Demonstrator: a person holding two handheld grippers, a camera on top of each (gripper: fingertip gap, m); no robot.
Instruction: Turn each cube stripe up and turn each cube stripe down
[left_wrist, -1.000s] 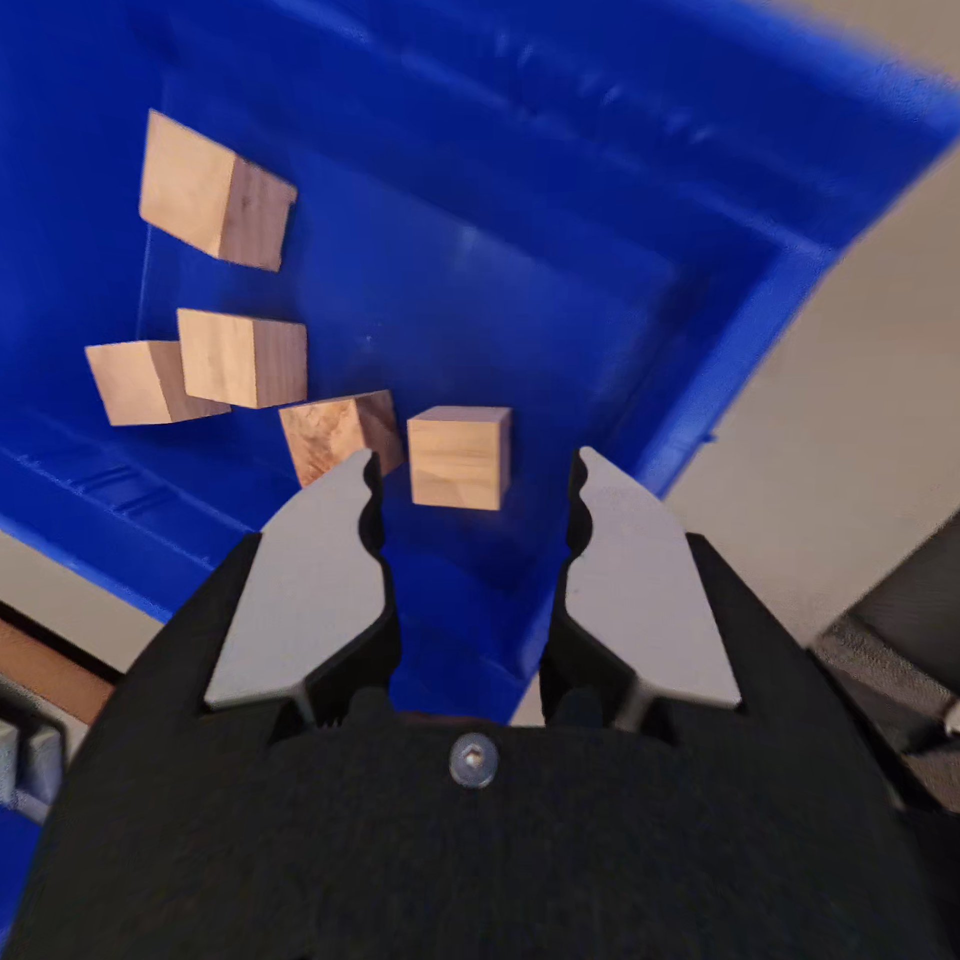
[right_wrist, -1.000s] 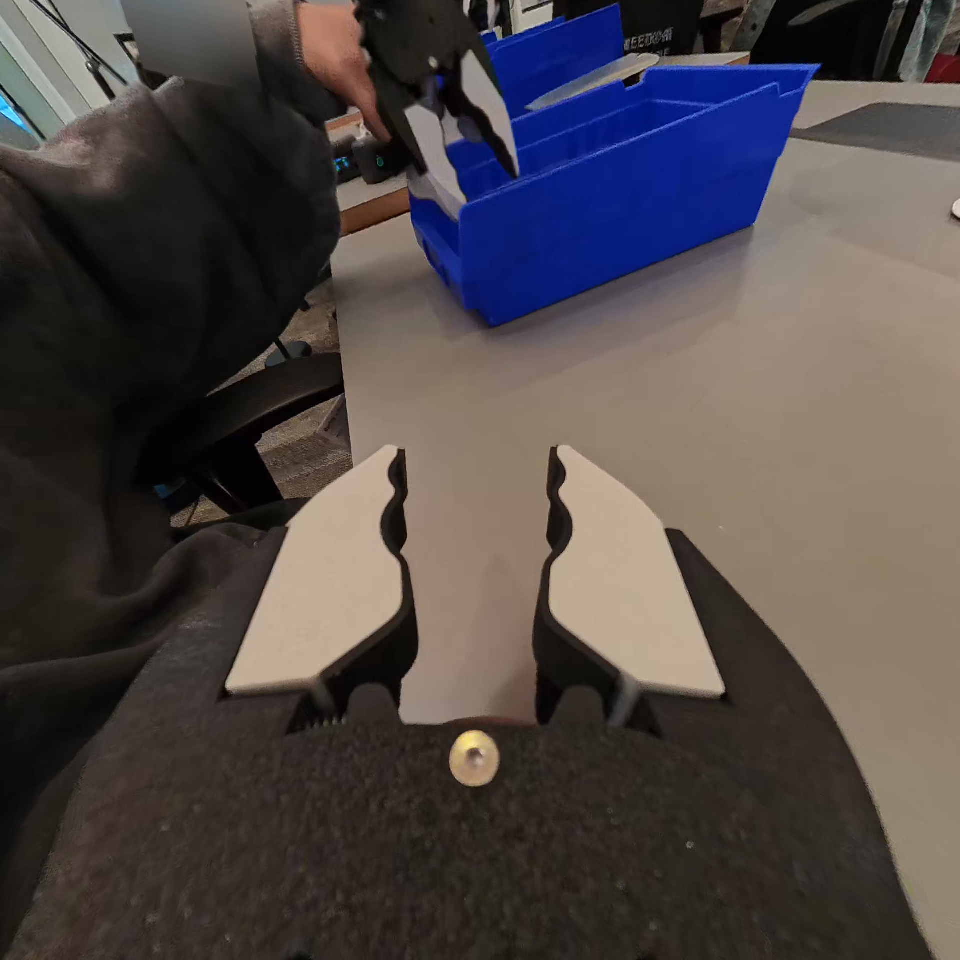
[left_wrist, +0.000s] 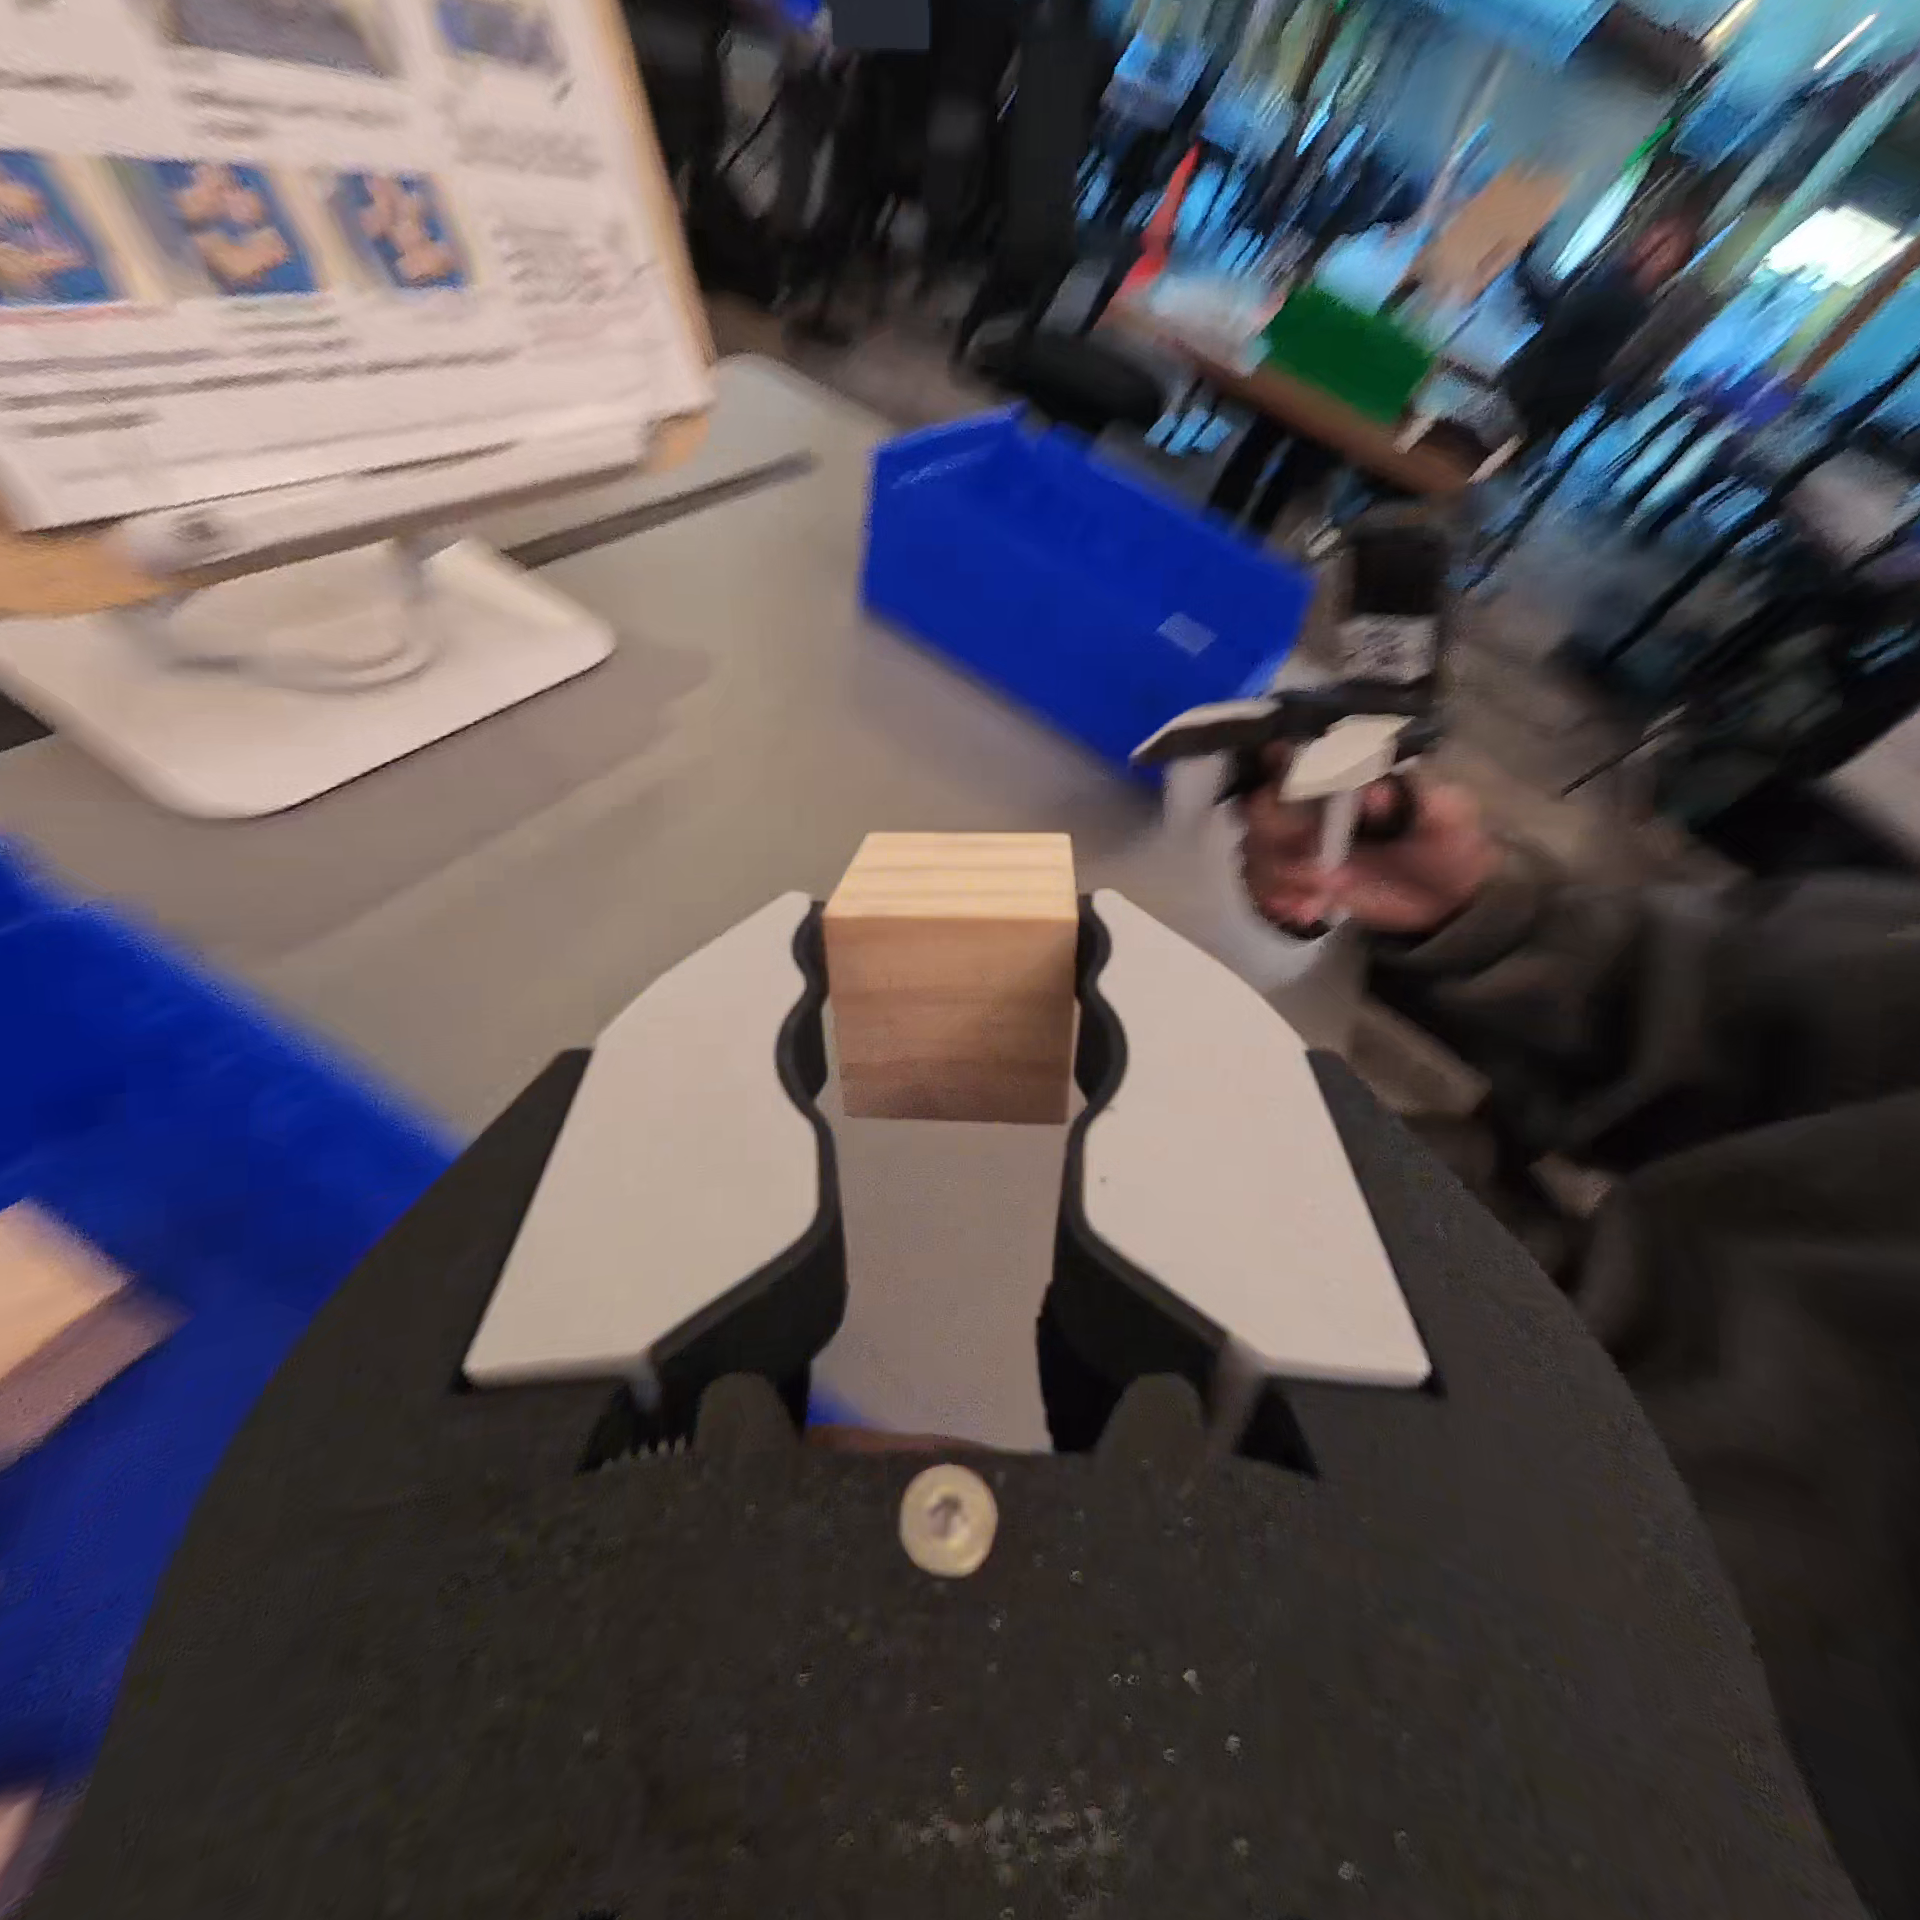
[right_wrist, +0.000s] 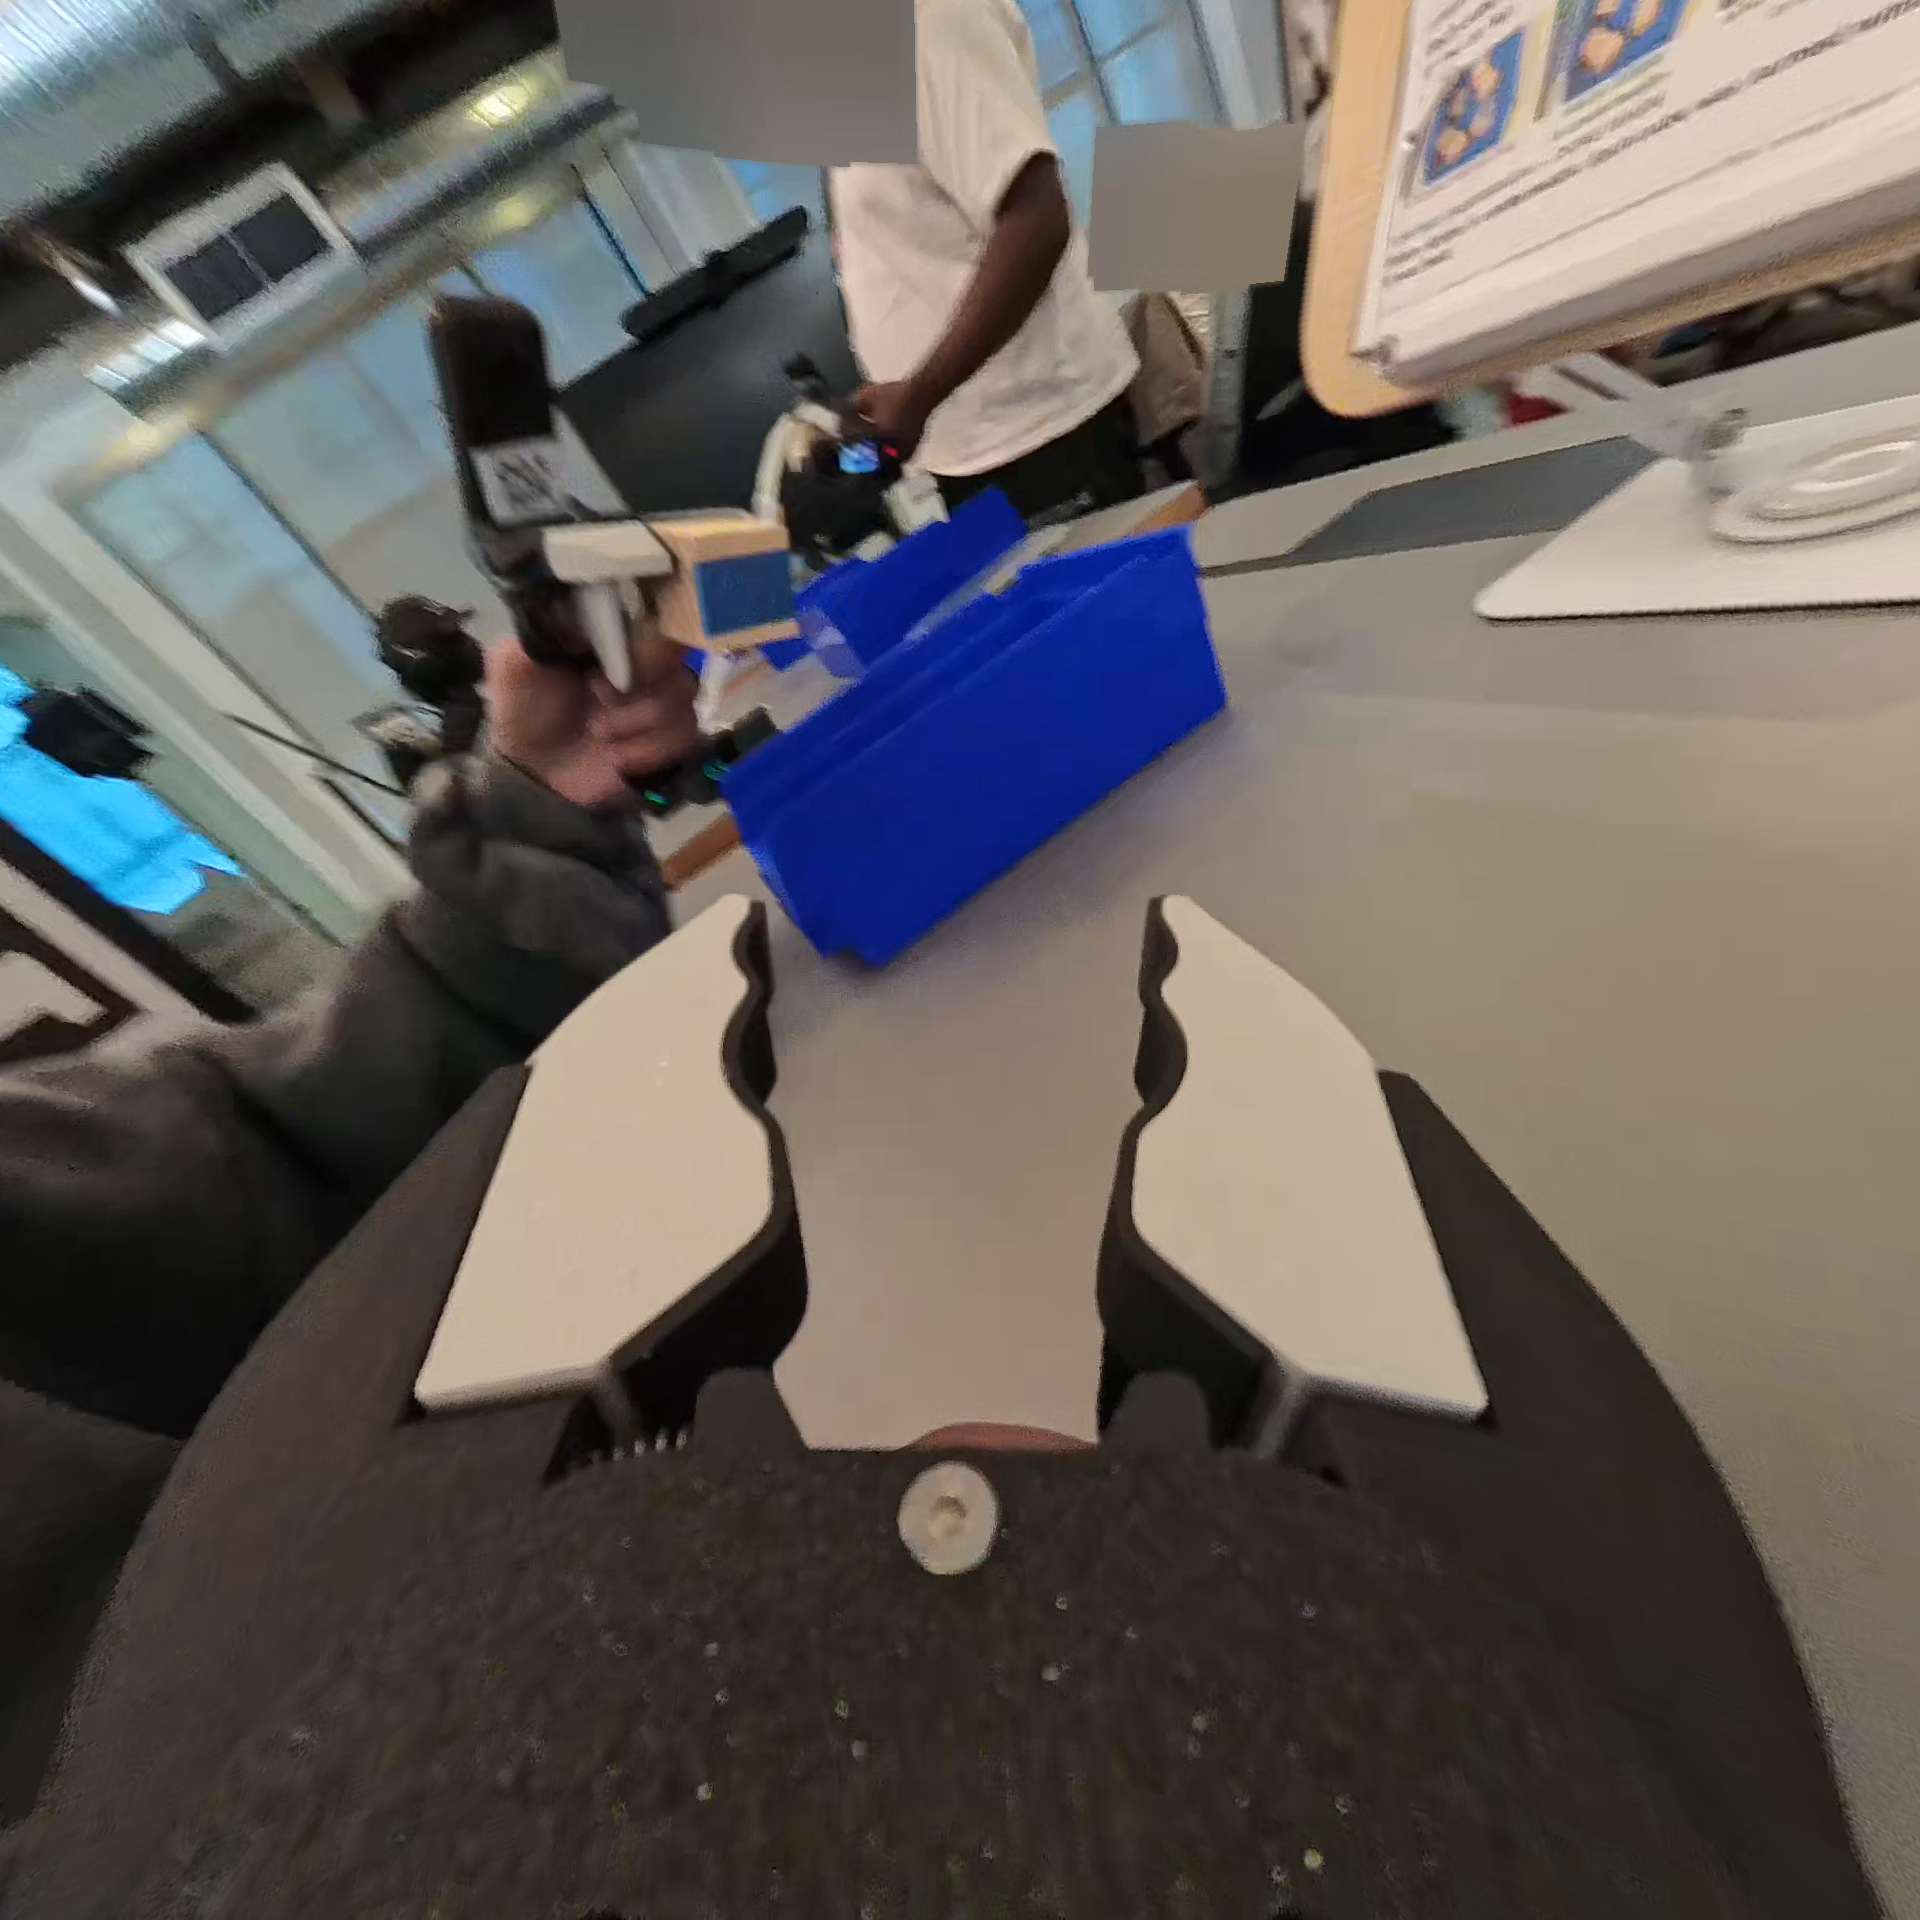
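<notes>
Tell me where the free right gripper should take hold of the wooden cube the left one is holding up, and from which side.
Probably by the two faces still bare. The left gripper already pinches the cube across two opposite sides, above the grey table. The face with the blue patch points toward the open right gripper, so come in from there, with the fingers turned crosswise to the left gripper's, on the top and bottom faces.

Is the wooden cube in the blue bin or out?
Out: the left tool holds the cube in the air, above the grey table.
</notes>
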